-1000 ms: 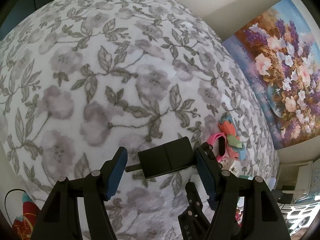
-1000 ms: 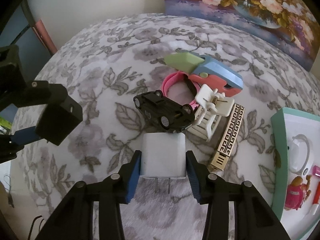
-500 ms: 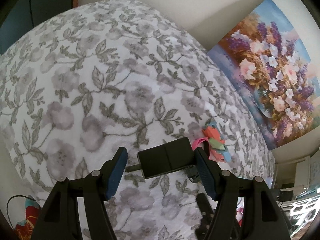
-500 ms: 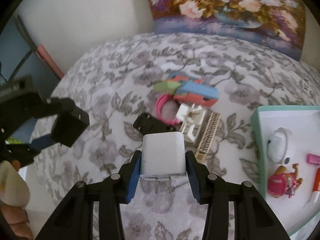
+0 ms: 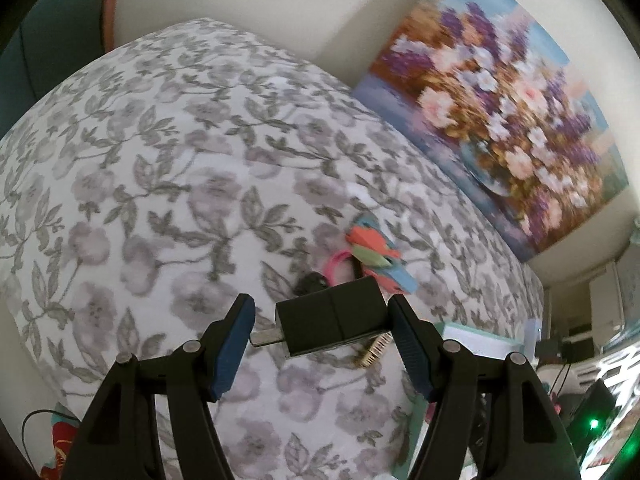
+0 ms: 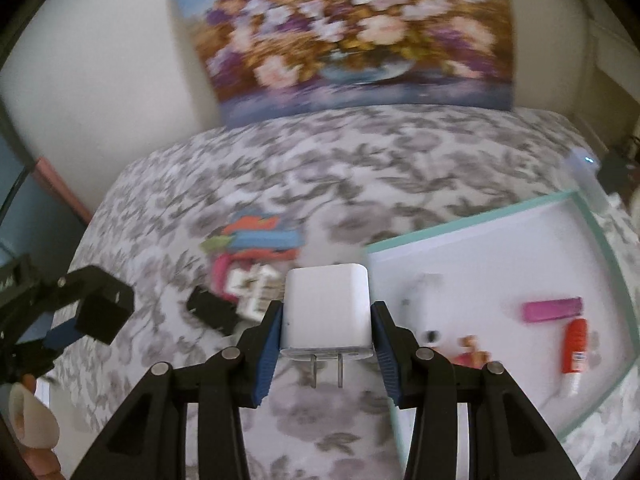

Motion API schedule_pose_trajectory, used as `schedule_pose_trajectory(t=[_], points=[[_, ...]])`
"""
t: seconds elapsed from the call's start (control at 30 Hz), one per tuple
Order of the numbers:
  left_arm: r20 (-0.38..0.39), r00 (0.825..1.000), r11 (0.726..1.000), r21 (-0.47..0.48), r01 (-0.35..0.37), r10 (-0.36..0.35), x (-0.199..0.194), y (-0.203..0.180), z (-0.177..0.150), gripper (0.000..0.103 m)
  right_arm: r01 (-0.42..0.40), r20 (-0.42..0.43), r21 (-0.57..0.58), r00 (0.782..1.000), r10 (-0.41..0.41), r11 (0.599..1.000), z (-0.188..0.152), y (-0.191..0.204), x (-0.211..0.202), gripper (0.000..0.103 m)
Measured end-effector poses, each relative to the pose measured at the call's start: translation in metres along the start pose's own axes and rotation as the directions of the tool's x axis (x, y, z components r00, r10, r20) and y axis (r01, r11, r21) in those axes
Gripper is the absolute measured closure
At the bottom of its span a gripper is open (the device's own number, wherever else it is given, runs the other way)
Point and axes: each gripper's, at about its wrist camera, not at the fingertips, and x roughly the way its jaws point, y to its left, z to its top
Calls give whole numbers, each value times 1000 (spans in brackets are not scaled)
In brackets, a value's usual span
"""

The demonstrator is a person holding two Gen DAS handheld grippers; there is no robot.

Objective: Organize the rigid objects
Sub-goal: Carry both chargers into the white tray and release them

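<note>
Change since earlier frames: both tools have risen off the bed point(image 5: 168, 184); the teal-rimmed tray point(image 6: 472, 228) now fills more of the right view.

Left tool point(image 5: 320, 324): medium gape, gripping the black charger point(image 5: 332, 320) endwise, plug prong against one pad, held clear of the bed.

Right tool point(image 6: 326, 320): narrower, clamped on the white charger point(image 6: 326, 308), prongs toward the camera, near the tray's left edge, likely for deposit.

Remaining toy pile point(image 6: 248, 256): mid-bed.
</note>
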Motion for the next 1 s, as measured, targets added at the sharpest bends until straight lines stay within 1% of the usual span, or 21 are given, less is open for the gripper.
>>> schedule_pose_trajectory(t=[0.13, 0.23, 0.33, 0.43, 0.57, 0.73, 0.87, 1.0], points=[[-14, 1000, 999, 41, 19, -19, 0, -19, -10, 33, 33, 12, 48, 999, -34, 998, 5, -30, -7, 57], [-27, 999, 995, 93, 28, -25, 1, -38, -20, 33, 53, 11, 116, 998, -55, 992, 8, -60, -11, 57], [-38, 999, 988, 151, 34, -28, 2, -58, -31, 33, 90, -6, 195, 996, -90, 977, 7, -94, -13, 57], [-50, 998, 976, 216, 39, -29, 4, -79, -44, 33, 145, -27, 261, 989, -143, 954, 4, -126, -14, 57], [-83, 996, 949, 308, 63, -39, 8, -111, -68, 33, 187, -42, 345, 982, -184, 920, -2, -165, -19, 57], [-130, 991, 909, 407, 89, -39, 14, -146, -97, 33, 252, -63, 391, 967, -247, 885, -10, -199, -24, 57], [-181, 983, 874, 470, 123, -41, 21, -169, -121, 33, 271, -70, 424, 961, -267, 864, -14, -211, -26, 57], [-229, 973, 849, 508, 147, -31, 30, -181, -140, 33, 284, -69, 439, 957, -283, 852, -17, -218, -30, 56]])
